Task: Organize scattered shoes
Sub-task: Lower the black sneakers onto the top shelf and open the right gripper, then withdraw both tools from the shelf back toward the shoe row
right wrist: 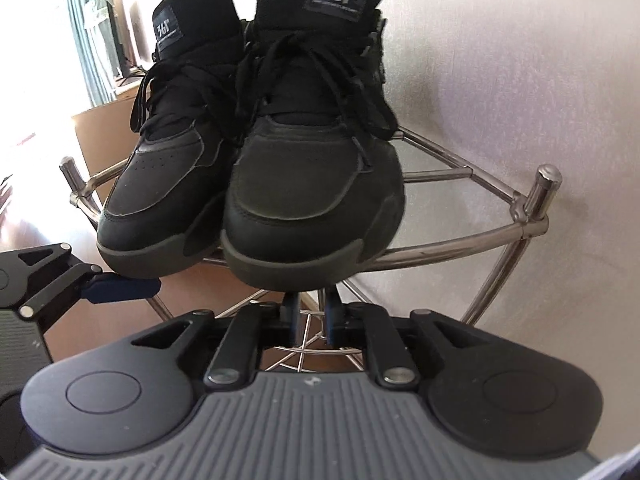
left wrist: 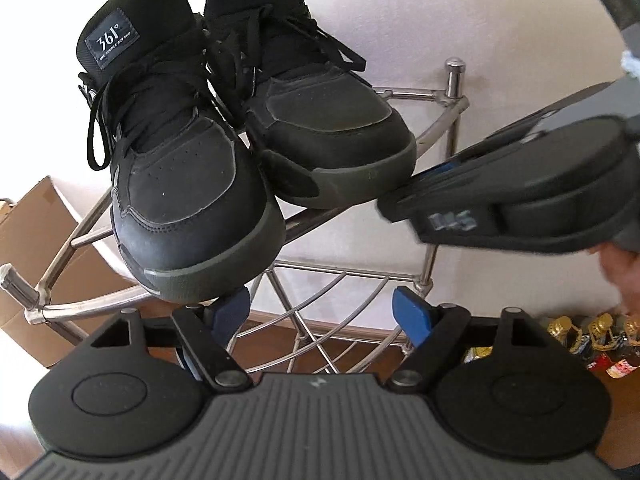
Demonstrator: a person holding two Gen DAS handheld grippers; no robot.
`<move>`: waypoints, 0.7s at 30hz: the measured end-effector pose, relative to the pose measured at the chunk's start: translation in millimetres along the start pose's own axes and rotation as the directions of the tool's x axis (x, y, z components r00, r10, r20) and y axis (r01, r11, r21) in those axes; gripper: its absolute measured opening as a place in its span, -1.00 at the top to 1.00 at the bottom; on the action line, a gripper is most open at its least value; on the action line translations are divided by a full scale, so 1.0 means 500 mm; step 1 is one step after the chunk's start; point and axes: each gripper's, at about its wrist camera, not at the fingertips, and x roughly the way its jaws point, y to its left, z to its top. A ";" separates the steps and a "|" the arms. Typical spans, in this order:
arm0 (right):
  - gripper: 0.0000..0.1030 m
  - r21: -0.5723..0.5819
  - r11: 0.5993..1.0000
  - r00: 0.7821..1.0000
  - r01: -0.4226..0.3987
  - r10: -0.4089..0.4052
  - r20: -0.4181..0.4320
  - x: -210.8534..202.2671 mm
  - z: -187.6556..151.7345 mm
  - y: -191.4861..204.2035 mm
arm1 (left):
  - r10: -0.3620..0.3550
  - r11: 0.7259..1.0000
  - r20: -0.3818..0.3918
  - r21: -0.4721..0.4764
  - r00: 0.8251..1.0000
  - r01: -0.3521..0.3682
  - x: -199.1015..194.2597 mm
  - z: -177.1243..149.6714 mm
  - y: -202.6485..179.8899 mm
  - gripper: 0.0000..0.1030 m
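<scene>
Two black "361°" sneakers stand side by side, toes toward me, on the top tier of a chrome wire corner rack (left wrist: 440,100). In the left wrist view the left shoe (left wrist: 180,184) overhangs the front rail and the right shoe (left wrist: 320,128) sits behind it. My left gripper (left wrist: 324,314) is open and empty just below the left shoe's toe. The right gripper's body (left wrist: 520,200) comes in from the right beside the right shoe's toe. In the right wrist view my right gripper (right wrist: 311,312) has its fingers close together under the right shoe's (right wrist: 308,200) toe, holding nothing; the left shoe (right wrist: 160,196) is beside it.
A white wall stands behind the rack (right wrist: 536,200). Cardboard boxes (left wrist: 36,240) sit at the left on a wooden floor. Several bottles (left wrist: 592,344) with gold tops stand on the floor at the lower right. A lower wire tier (left wrist: 320,320) shows beneath the shoes.
</scene>
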 end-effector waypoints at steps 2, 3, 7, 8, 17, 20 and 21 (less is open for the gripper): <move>0.77 0.013 1.000 1.000 -0.019 0.019 -0.002 -0.008 -0.012 -0.010 | 0.016 1.000 -0.003 -0.008 1.000 -0.016 -0.008 -0.007 -0.003 -0.58; 0.68 0.020 0.999 1.000 -0.028 0.028 -0.002 -0.013 -0.019 -0.016 | 0.027 0.999 -0.008 -0.022 1.000 -0.028 -0.016 -0.012 -0.003 -0.58; 0.38 0.069 0.997 0.999 -0.042 0.041 0.007 -0.059 -0.058 -0.036 | 0.042 0.987 -0.048 -0.155 0.998 -0.049 -0.058 -0.039 0.006 -0.58; 0.32 0.085 0.995 0.999 -0.044 0.044 0.009 -0.075 -0.072 -0.040 | 0.046 0.979 -0.071 -0.197 0.996 -0.059 -0.067 -0.047 0.008 -0.58; -0.13 0.111 0.991 0.998 -0.069 0.069 0.002 -0.240 -0.181 -0.042 | 0.204 0.792 -0.253 -0.525 0.946 -0.311 -0.253 -0.102 -0.074 -0.58; -0.34 0.068 0.995 0.996 -0.077 0.074 0.043 -0.315 -0.207 -0.051 | 0.259 0.764 -0.213 -0.552 0.942 -0.335 -0.302 -0.080 -0.134 -0.59; -0.35 0.054 0.995 0.995 -0.080 0.076 0.061 -0.343 -0.217 -0.054 | 0.283 0.761 -0.193 -0.551 0.940 -0.342 -0.334 -0.079 -0.159 -0.60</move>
